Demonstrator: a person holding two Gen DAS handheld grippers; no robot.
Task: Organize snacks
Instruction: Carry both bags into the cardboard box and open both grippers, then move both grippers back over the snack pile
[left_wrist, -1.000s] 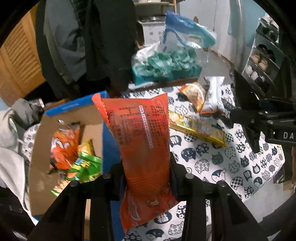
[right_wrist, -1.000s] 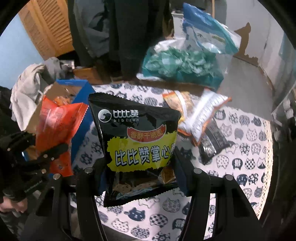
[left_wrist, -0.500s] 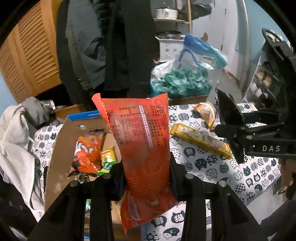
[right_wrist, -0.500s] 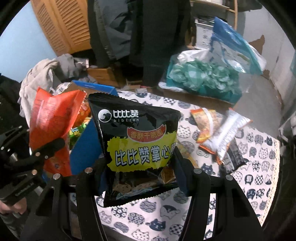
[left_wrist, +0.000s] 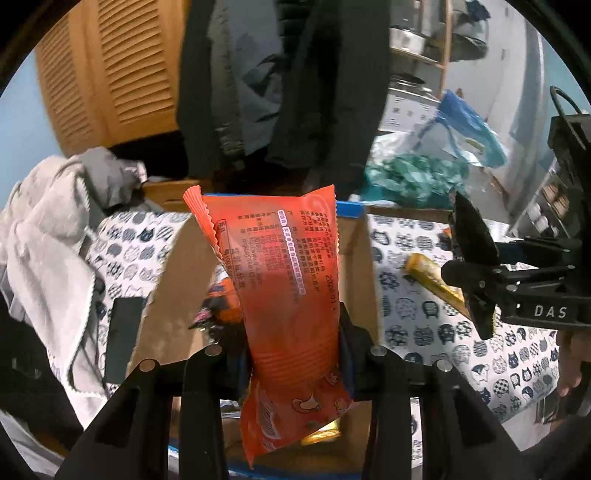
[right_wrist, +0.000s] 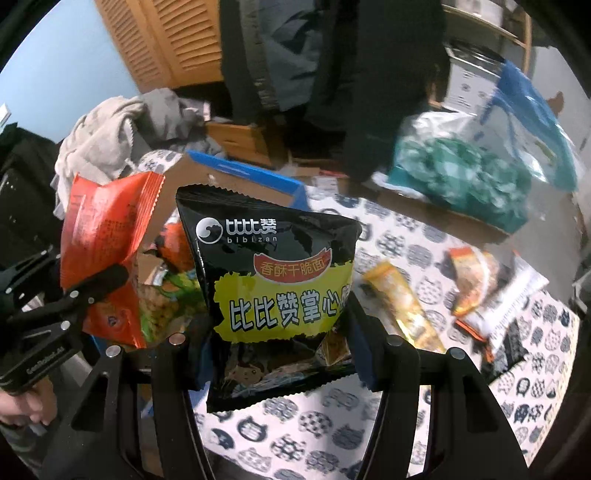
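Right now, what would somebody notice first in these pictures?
Two snack packs held up close to the cameras: an orange pack pinched in the left tongs, and a black bag with a yellow label in the right tongs. Behind them an open box holds snacks, and more packets lie on the cat-print cloth.
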